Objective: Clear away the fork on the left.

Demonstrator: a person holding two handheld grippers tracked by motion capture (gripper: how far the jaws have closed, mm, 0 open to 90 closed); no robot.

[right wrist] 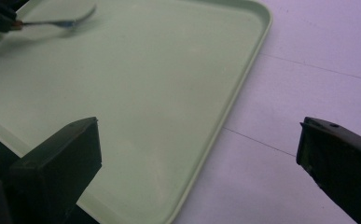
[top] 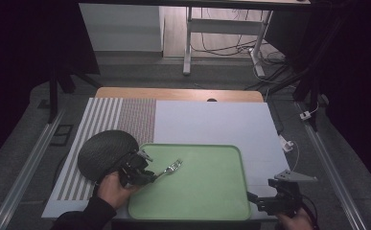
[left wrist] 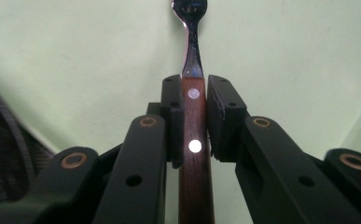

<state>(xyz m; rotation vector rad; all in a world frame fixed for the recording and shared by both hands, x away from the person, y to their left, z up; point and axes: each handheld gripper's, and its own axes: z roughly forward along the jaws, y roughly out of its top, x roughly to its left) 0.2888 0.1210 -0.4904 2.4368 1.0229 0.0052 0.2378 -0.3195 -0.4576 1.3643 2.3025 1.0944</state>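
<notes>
Underneath, pale green tray on white table.

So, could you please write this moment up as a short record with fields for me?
held item: fork with a wooden handle and metal head
holder: left gripper, jaws shut on the handle, head pointing out over the tray
tray: light green tray, bare apart from the fork above it
right gripper: right gripper, jaws wide open, nothing between them, at the tray's near right corner
surface: white board under the tray
also present: dark round mesh object left of the tray; striped mat beneath it
</notes>
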